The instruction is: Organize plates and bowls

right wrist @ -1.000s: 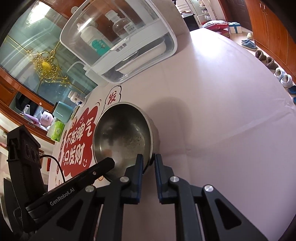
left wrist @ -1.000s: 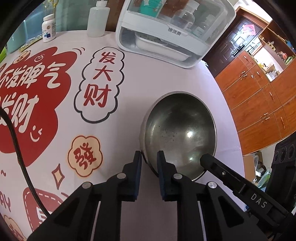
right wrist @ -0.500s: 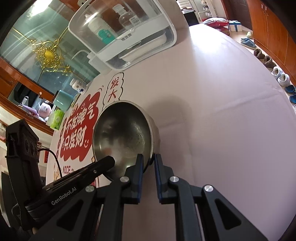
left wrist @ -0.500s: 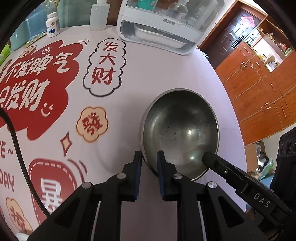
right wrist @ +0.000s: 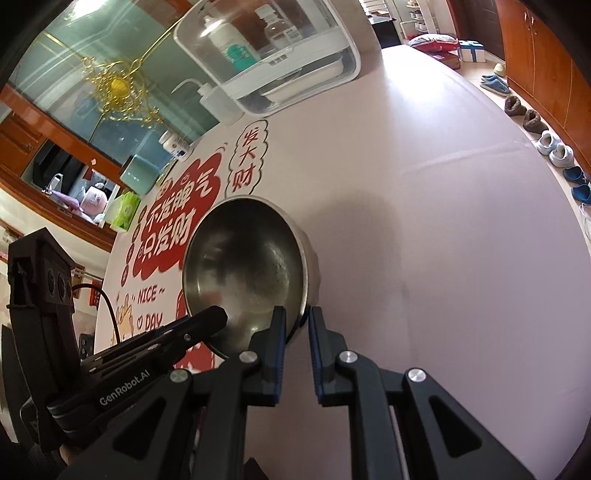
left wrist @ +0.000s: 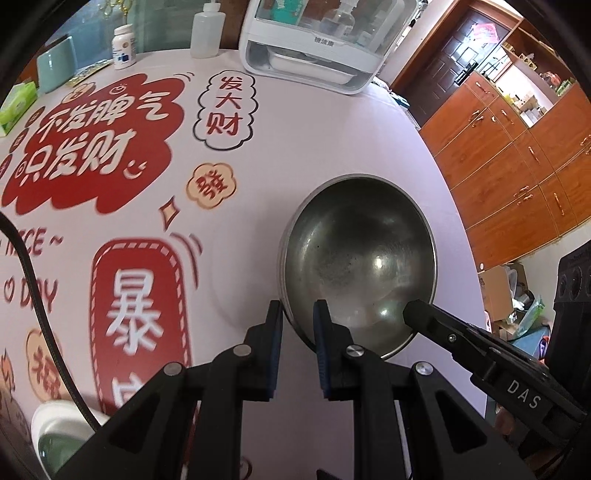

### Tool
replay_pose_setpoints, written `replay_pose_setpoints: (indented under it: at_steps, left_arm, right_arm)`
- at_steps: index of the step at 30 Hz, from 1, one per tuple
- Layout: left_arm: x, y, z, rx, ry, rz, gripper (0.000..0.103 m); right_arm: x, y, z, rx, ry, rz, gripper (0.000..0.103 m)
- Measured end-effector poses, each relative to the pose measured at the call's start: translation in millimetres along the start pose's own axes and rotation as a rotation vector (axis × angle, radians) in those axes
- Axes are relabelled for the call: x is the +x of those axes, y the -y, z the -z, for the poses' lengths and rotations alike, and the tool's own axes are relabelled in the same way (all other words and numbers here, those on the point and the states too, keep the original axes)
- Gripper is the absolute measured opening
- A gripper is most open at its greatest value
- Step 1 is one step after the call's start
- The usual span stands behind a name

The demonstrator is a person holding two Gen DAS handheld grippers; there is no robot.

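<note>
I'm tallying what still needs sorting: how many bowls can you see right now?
2. A steel bowl is gripped at its rim by both the left gripper and right gripper. A white bowl sits at the table's near-left edge. Others may be out of view.

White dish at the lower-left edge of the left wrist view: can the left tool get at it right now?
Probably not yet: the left tool is shut on the steel bowl, as is the right tool. The white dish lies off to its left.

a white storage box, squeeze bottle and pill bottle stand together.

bowl on tablecloth, cabinet behind
</note>
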State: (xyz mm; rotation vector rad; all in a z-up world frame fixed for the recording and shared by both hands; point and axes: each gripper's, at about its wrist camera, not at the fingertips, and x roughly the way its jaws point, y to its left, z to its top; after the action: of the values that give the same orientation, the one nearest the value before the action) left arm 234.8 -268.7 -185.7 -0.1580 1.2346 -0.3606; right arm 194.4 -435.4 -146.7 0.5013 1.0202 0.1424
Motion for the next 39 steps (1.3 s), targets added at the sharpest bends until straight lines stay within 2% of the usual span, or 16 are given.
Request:
replay_pose_setpoints:
  at_steps: [20,33,39]
  left_arm:
    - [-87.8,-39.7,93.1,-0.065,0.055,-0.02,0.015]
    - [-129.0,-66.9,129.6,-0.058,0.069,-0.065,0.015]
    - [-149.8,-91.4,145.8,-0.084,0.085,-0.083,0.015]
  right_arm:
    - [-27.9,-64.1,75.3,-0.134,-0.043,-0.043,0.012]
    - [-27.5,-103.2,111.5,-0.183,-0.082,-0.087,0.012]
    - [-20.0,-131.9,125.1,-0.22,-0.106,-0.112,0.012]
